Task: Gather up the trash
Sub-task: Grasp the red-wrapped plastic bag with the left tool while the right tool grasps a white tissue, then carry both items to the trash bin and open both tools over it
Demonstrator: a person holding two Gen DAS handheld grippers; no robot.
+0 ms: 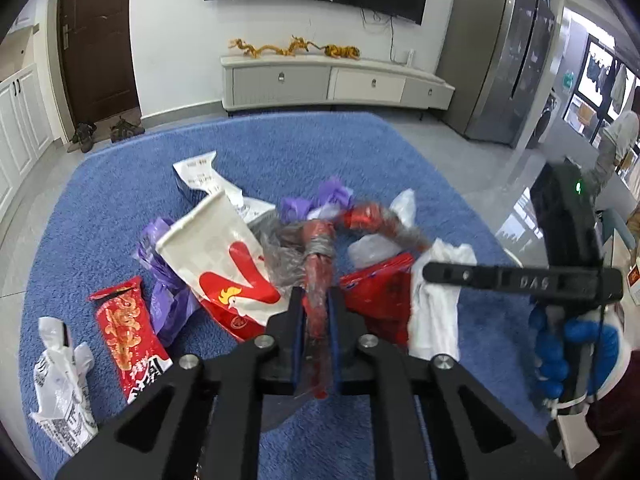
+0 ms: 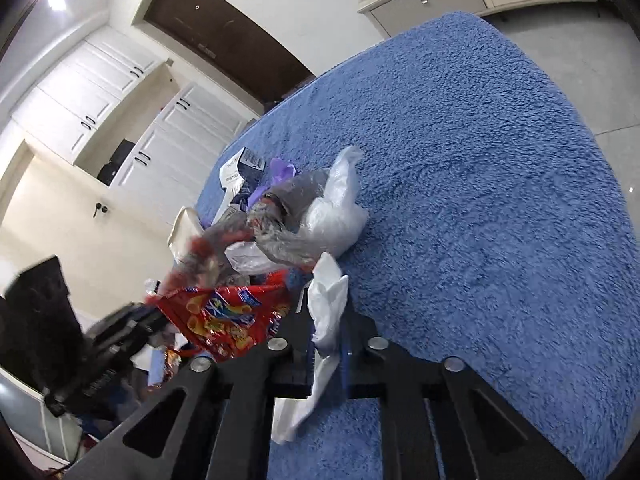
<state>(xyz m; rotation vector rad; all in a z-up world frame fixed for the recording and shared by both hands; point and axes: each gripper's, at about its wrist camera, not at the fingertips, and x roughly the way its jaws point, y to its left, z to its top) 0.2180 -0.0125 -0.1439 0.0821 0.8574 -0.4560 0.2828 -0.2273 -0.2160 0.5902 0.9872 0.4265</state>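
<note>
A pile of trash lies on a blue rug [image 1: 260,152]. My left gripper [image 1: 317,312] is shut on a red wrapper twisted in clear plastic [image 1: 318,256] that trails up and right over the pile. My right gripper [image 2: 327,344] is shut on a white plastic bag [image 2: 328,300]; the gripper also shows at the right of the left wrist view [image 1: 436,271], over that white bag [image 1: 436,304]. In the pile are a white and red paper cup [image 1: 224,256], a red snack bag [image 2: 224,316], purple wrappers [image 1: 316,200] and a clear bag [image 2: 336,208].
A red snack packet [image 1: 128,328] and a crumpled white printed bag [image 1: 64,376] lie at the rug's left. A paper receipt [image 1: 204,180] lies behind the cup. A white TV cabinet [image 1: 336,84] stands beyond the rug, shoes [image 1: 104,132] by the door.
</note>
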